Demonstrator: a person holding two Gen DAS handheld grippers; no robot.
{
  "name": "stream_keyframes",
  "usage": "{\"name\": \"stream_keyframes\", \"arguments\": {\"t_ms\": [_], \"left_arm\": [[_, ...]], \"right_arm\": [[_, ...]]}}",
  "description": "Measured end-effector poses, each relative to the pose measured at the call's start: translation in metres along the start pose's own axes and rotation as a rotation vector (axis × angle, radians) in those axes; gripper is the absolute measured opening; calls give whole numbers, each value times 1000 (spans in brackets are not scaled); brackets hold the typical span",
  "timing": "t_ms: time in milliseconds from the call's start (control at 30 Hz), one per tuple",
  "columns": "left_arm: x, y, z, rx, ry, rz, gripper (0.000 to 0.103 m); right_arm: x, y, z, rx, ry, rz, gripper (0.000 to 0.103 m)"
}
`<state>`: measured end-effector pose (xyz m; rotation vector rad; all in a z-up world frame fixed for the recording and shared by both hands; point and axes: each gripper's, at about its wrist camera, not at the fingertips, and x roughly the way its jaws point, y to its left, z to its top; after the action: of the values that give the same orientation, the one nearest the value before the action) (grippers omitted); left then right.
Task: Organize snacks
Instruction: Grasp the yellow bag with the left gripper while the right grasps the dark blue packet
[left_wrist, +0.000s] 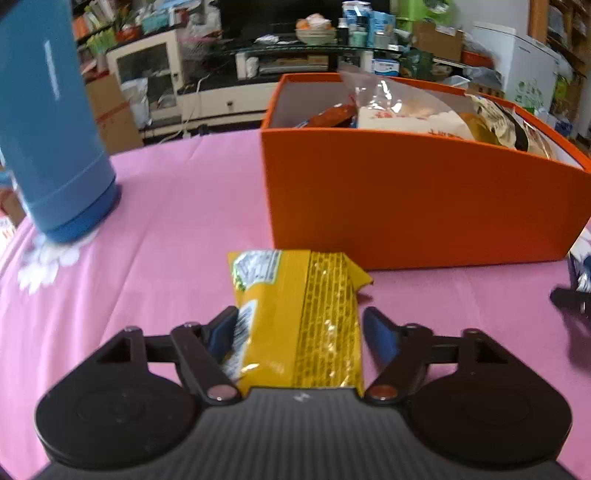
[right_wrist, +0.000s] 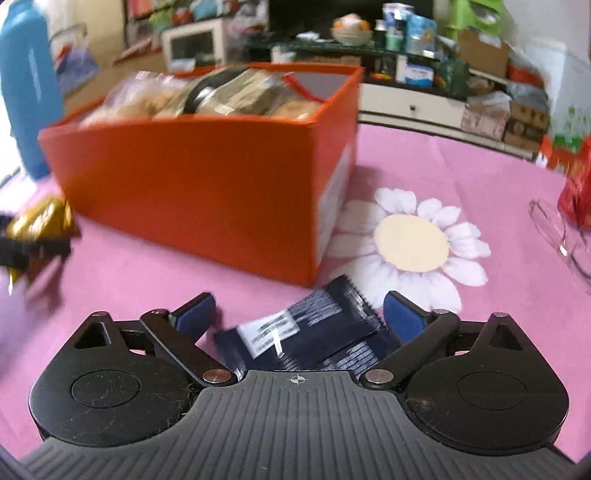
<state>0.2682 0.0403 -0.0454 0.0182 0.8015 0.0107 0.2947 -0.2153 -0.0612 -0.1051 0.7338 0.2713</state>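
L fingers (left_wrist: 303, 317) partly open around a yellow snack pkt (left_wrist: 291, 295). Left pad touching the pkt's edge, right pad just beside it w/ a thin gap, so not squeezed yet. Yellow pkt lying flat on the pink worktop (left_wrist: 177, 221), right in front of the orange box (left_wrist: 406, 199), top end almost at the box wall. R fingers (right_wrist: 299, 297) wide open over a dark blue snack pkt (right_wrist: 314, 332). Blue pkt flat on the worktop, slanted, one corner near the right pad, far from the left pad; maybe a 2nd dark pkt under it, hard to tell. Not held. Sitting just by the box's near corner, next to a big white daisy print (right_wrist: 410, 240) on the cloth. Box already stuffed w/ snack bags (left_wrist: 406, 114), some poking above the rim. Tall blue bottle (left_wrist: 48, 129) standing on the worktop, well off to the left of the box. Lots of messy shelves and boxes in the room behind, blurry.
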Motion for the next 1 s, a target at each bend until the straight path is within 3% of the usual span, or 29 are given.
{"name": "stream_keyframes", "arguments": {"t_ms": [267,533,633,767,1000], "left_arm": [[-47,-11,-46,-14,15,-28,67],[-88,-29,-89,-6,3,-61,68],[-85,-33,-88,8,9,-43,76],[-69,-26,-74,-41,22,-31,77],[-58,-25,-67,-49,14,-7,81]], "right_arm": [[-32,38,-28,-28,11,31,73],[-58,54,-49,34,4,61,79],[-59,49,-48,105,-2,71,80],[-53,40,-39,244,-11,68,83],[-33,66,-27,137,-5,-43,83]]}}
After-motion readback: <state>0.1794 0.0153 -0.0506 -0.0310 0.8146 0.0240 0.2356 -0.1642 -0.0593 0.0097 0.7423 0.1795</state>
